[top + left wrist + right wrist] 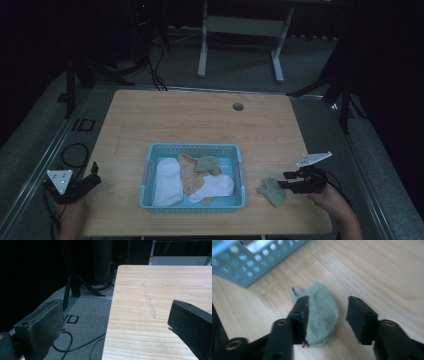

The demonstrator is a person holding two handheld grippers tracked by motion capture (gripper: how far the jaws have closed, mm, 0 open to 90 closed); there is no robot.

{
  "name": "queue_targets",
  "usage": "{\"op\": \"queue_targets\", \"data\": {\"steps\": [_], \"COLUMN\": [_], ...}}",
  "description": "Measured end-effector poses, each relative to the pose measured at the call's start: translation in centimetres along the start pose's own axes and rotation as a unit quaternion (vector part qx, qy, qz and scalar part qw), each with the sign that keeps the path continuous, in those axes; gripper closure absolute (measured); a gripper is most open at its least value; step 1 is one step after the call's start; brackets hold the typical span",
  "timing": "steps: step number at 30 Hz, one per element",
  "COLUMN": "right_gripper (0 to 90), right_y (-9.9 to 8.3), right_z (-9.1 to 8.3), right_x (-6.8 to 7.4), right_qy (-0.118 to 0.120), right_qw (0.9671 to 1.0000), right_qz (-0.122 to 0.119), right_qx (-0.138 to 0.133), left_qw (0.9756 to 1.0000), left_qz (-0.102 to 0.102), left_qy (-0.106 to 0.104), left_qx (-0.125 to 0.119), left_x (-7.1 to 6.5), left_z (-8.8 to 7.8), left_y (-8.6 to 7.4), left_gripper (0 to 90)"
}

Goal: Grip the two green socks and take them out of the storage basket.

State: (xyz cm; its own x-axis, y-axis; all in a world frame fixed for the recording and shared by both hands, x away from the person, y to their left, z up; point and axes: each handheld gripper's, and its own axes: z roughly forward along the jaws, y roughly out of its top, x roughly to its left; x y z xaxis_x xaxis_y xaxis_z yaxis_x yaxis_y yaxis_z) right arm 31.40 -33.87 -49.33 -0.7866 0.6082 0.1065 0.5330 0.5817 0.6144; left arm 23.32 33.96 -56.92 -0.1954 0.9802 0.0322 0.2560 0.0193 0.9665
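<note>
We see a wooden table (200, 115) with a light blue basket (148, 172) standing near its front edge. Inside the basket lie a white sock (167, 181) at the left, a tan sock (189, 172) in the middle, a green sock (207, 163) toward the back and another white sock (214, 187) at the front right.

The right gripper (283, 180) sits just right of the basket, and a loose green sock (322, 312) lies flat on the wood under its tips — its jaws stand apart, the cloth between them but not pinched. In the right gripper view one pad overlaps the sock's edge while the other is clear of it.

The left gripper (92, 175) hangs at the table's left edge — jaws spread wide, nothing between them.
</note>
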Motion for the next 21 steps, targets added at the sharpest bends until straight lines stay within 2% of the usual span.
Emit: {"op": "queue_targets", "data": {"steps": [7,8,11,18,21], "right_gripper": [45.0,43.0,42.9,44.5,44.7], "right_y": [2.0,2.8,3.3,5.8,6.4], "right_z": [-0.2,-0.1,-0.1,0.5,0.7], "right_x": [0.7,1.0,1.2,2.3,2.6], "right_qy": [0.01,0.015,0.021,0.033,0.033], "right_qw": [0.9997,0.9996,0.9993,0.9979,0.9978], "right_qz": [-0.017,-0.02,-0.024,-0.052,-0.054], "right_qx": [-0.013,-0.016,-0.018,-0.022,-0.02], "left_qw": [1.0,1.0,1.0,1.0,1.0], "left_qz": [0.0,0.0,0.0,0.0,0.0], "left_qy": [0.001,0.001,0.001,0.001,0.001], "left_qx": [-0.001,0.0,0.001,0.0,0.0], "left_x": [0.0,0.0,0.0,0.0,0.0], "left_z": [0.0,0.0,0.0,0.0,0.0], "left_y": [0.0,0.0,0.0,0.0,0.0], "left_gripper": [0.7,0.7,0.7,0.7,0.7]}}
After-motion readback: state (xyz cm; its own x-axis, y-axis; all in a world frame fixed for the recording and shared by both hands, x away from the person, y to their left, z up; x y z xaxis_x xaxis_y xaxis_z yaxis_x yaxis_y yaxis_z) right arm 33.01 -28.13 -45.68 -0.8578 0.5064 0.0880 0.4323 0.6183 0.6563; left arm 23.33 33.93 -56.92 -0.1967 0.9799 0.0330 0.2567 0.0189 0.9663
